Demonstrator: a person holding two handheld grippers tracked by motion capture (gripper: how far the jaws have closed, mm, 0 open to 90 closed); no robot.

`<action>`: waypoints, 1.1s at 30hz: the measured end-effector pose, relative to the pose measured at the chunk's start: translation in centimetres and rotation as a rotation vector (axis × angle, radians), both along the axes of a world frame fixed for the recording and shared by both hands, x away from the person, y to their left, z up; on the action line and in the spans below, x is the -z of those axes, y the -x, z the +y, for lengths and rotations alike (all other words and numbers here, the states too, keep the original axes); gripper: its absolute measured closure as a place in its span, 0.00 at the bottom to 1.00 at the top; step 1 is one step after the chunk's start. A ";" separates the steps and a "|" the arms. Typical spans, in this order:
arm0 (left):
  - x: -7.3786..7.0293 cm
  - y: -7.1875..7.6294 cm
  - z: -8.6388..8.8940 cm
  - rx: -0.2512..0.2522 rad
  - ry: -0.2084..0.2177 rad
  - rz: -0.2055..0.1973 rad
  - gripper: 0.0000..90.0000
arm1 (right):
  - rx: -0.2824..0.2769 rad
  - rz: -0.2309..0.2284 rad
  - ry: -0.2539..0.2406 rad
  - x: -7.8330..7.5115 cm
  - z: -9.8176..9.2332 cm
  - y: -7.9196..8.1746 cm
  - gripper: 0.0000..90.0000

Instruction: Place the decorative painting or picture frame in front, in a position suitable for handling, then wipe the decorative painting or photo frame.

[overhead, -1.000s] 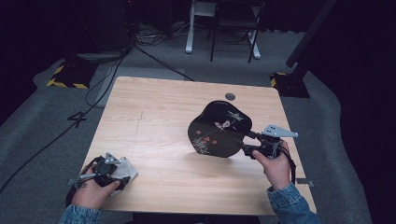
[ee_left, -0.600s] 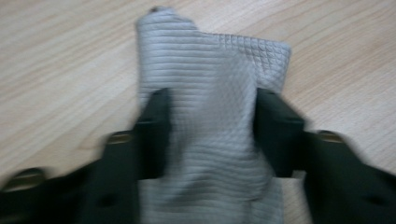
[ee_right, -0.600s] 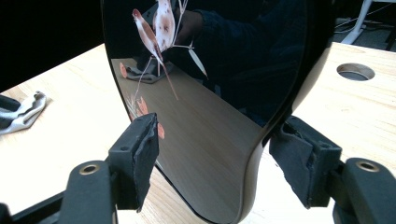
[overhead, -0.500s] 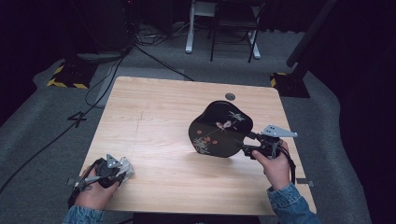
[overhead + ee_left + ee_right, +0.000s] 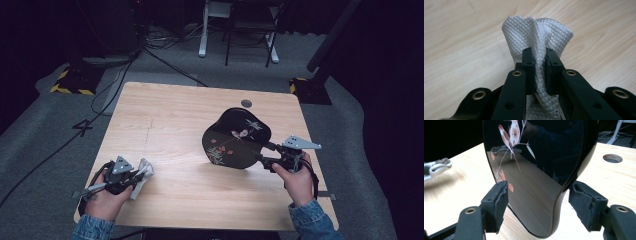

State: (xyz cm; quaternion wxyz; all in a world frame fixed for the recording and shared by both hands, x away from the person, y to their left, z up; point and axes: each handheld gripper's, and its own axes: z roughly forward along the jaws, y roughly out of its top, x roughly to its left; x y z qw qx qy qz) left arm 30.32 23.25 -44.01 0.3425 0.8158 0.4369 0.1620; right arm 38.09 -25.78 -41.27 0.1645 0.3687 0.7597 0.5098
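The left gripper (image 5: 539, 72) has just closed on the grey cloth (image 5: 537, 32). The right gripper (image 5: 537, 202) holds the black plate (image 5: 236, 139) tilted, jaws wide.

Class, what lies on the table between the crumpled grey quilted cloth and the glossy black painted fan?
Nothing: in the high view, bare wooden tabletop separates the grey quilted cloth from the black painted fan.

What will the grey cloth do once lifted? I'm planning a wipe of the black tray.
Probably floppy: the grey cloth bunches into folds where the left tongs pinch it, so loose ends should droop. It looks thin and quilted, so likely light. The textured weave should resist slipping from the pads.
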 end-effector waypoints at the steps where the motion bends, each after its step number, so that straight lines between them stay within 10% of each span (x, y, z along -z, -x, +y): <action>1: -0.3 -0.1 -0.2 0.007 0.013 -0.015 0.89 | 0.002 0.006 0.000 0.0 0.0 0.1 0.36; 13: -3.3 -1.7 -3.6 0.087 0.143 -0.132 0.89 | -0.011 0.029 0.017 0.7 0.2 0.0 0.39; 33: -6.8 -4.4 -12.1 0.222 0.196 -0.237 0.89 | -0.034 0.048 0.013 1.3 -0.2 0.0 0.60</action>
